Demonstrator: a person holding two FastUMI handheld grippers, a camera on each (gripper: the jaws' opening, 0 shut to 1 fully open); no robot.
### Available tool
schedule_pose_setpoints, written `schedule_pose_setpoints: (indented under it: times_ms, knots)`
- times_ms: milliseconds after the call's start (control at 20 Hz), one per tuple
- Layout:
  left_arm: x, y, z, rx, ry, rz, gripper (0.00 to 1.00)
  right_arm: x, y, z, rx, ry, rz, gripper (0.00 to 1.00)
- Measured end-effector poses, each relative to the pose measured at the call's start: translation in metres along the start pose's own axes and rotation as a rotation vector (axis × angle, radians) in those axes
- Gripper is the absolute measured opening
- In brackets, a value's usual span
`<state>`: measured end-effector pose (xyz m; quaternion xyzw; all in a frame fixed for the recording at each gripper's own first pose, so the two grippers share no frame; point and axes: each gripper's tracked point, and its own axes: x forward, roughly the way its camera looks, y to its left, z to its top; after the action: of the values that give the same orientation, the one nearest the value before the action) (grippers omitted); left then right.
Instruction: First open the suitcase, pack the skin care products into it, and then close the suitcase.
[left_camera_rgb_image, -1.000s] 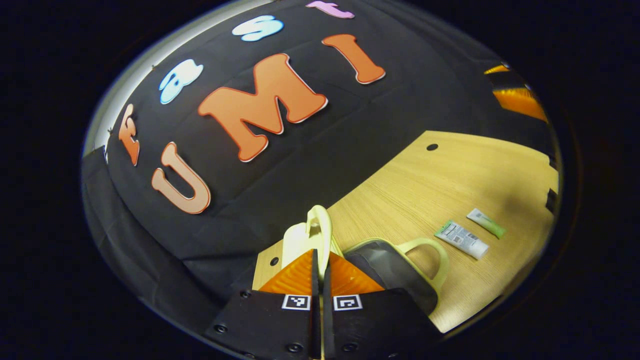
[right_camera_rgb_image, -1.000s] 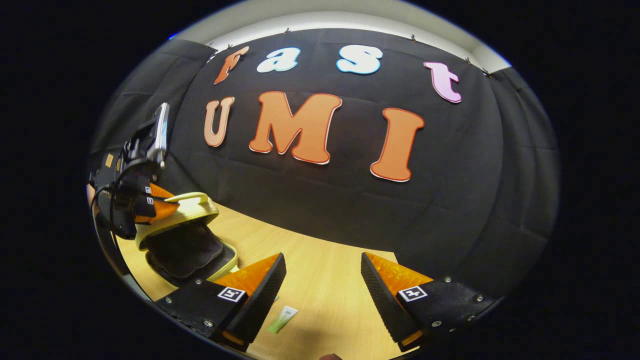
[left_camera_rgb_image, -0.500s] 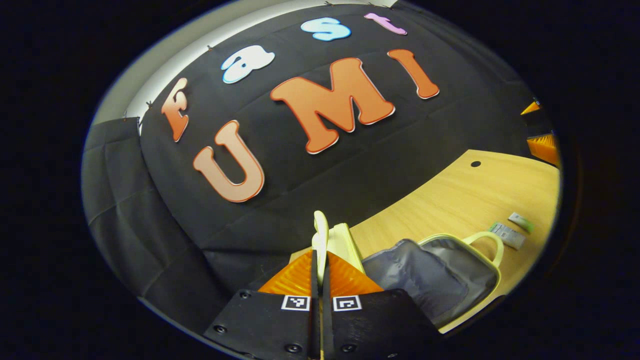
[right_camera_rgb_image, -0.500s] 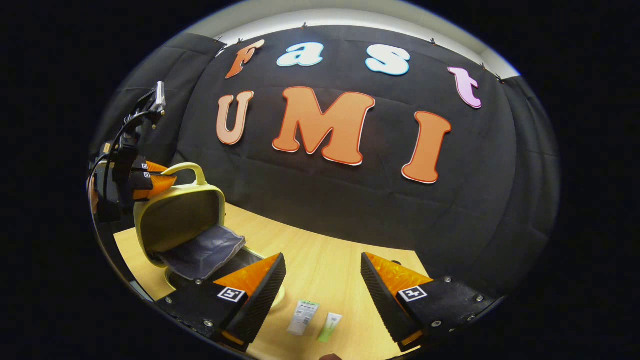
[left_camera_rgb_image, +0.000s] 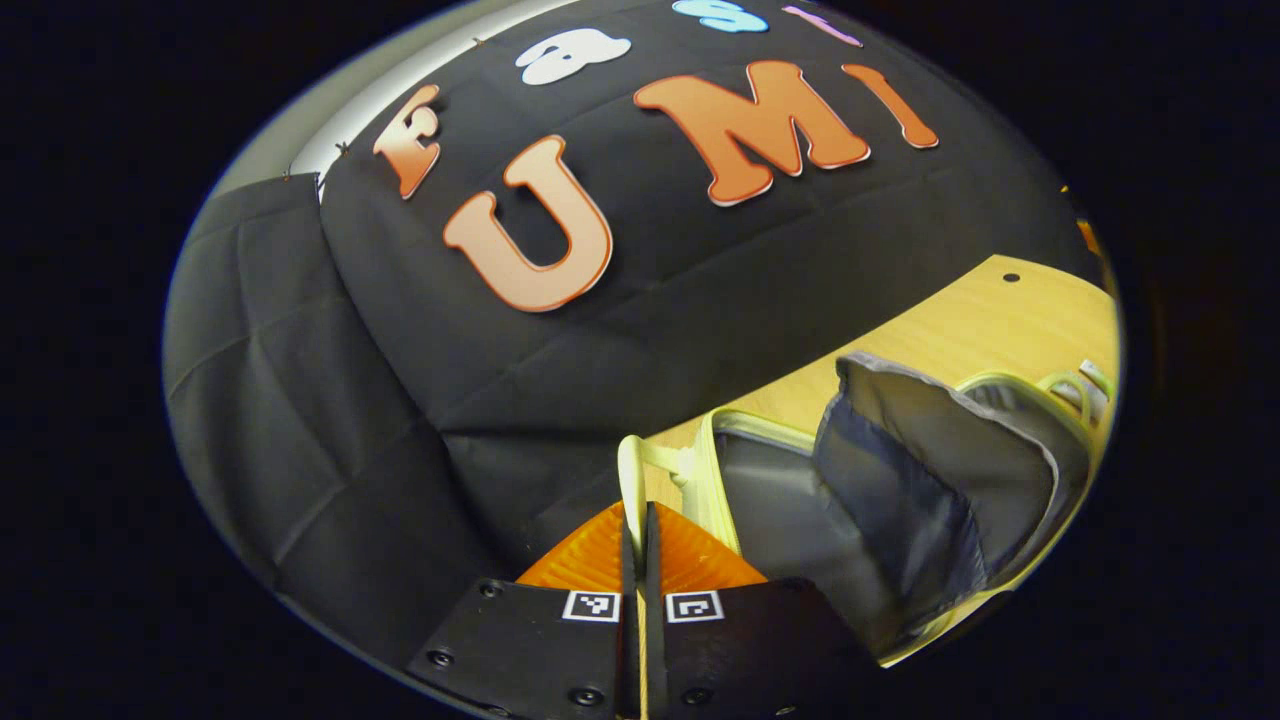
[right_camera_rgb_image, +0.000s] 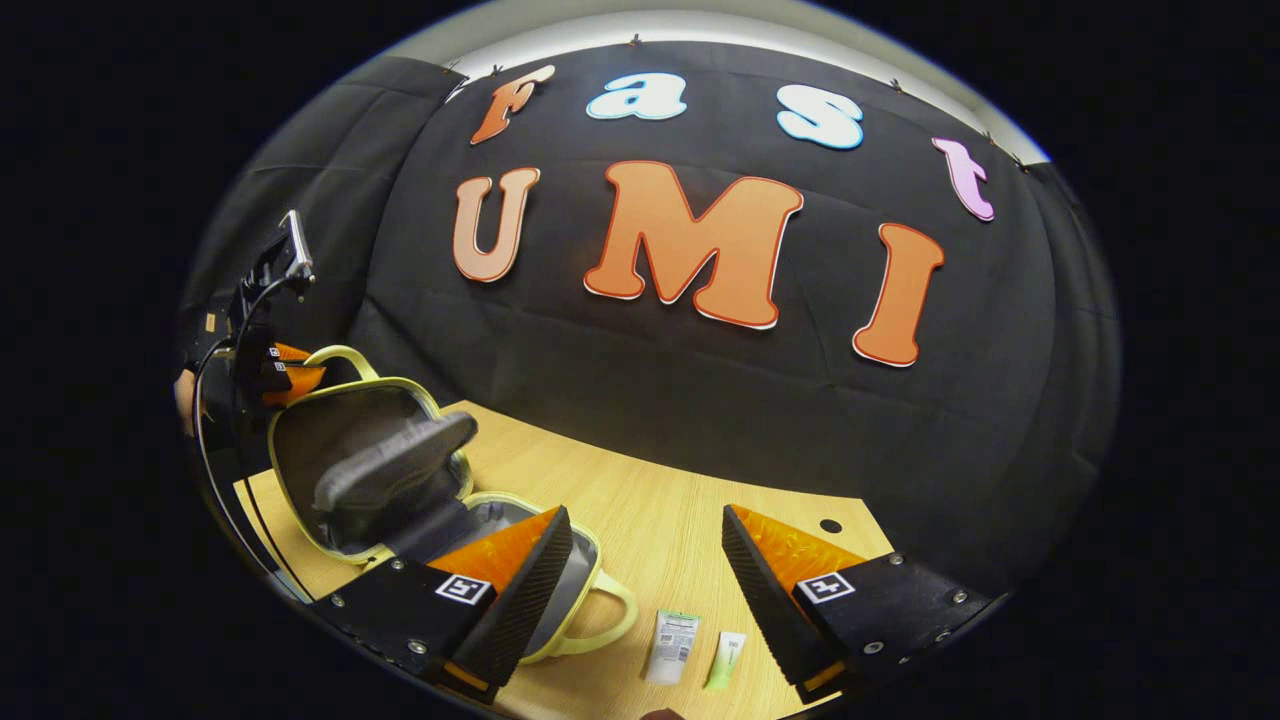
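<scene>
A pale yellow suitcase (right_camera_rgb_image: 300, 440) with grey lining lies open at the table's left end, its lid (left_camera_rgb_image: 760, 500) leaning back. My left gripper (left_camera_rgb_image: 640, 525) is shut on the lid's yellow handle (left_camera_rgb_image: 629, 470), and the right gripper view has that gripper (right_camera_rgb_image: 285, 372) at the lid's top. A grey inner flap (left_camera_rgb_image: 930, 470) hangs between lid and base. Two skin care tubes lie on the wood to the right of the base's handle (right_camera_rgb_image: 605, 625): a white one (right_camera_rgb_image: 675, 645) and a green-tipped one (right_camera_rgb_image: 727, 660). My right gripper (right_camera_rgb_image: 645, 522) hovers open above them, holding nothing.
The wooden table (right_camera_rgb_image: 650, 510) runs back to the black cloth wall. A small round hole (right_camera_rgb_image: 830, 525) sits in the tabletop at the back right. The table's left edge lies just beyond the suitcase lid.
My left gripper has swung the lid from nearly upright to leaning back, opening the suitcase wide. The right gripper has tipped a little, bringing both tubes further into its view.
</scene>
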<state>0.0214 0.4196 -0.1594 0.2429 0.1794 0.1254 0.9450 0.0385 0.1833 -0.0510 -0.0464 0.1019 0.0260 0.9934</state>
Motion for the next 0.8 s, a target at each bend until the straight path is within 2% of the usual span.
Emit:
schedule_pose_setpoints:
  times_ms: [150,350,450,500,600,700,750,800]
  knots:
    - [0.030,0.007,-0.056,-0.018,0.106,-0.004,0.02,-0.002,-0.003,-0.007,-0.008,0.027,-0.025,0.95]
    - [0.052,0.003,-0.104,-0.071,0.200,-0.004,0.02,-0.003,-0.008,-0.017,-0.017,0.052,-0.044,0.95]
    - [0.053,0.002,-0.128,-0.056,0.252,0.018,0.14,-0.003,-0.008,-0.021,-0.010,0.060,-0.046,0.96]
    - [0.050,0.006,-0.132,-0.027,0.262,0.068,0.19,-0.004,-0.010,-0.025,-0.009,0.072,-0.045,0.95]
    - [0.045,0.006,-0.102,0.002,0.166,0.094,0.18,-0.006,-0.014,-0.028,-0.018,0.071,-0.050,0.96]
    - [0.029,-0.012,-0.062,-0.001,0.082,0.085,0.37,-0.008,-0.019,-0.033,-0.017,0.077,-0.048,0.96]
    - [0.017,-0.031,-0.039,-0.010,0.040,0.055,0.35,-0.009,-0.023,-0.035,-0.012,0.080,-0.052,0.96]
    - [-0.001,-0.055,-0.012,-0.029,-0.013,0.027,0.61,-0.010,-0.027,-0.039,-0.006,0.081,-0.053,0.96]
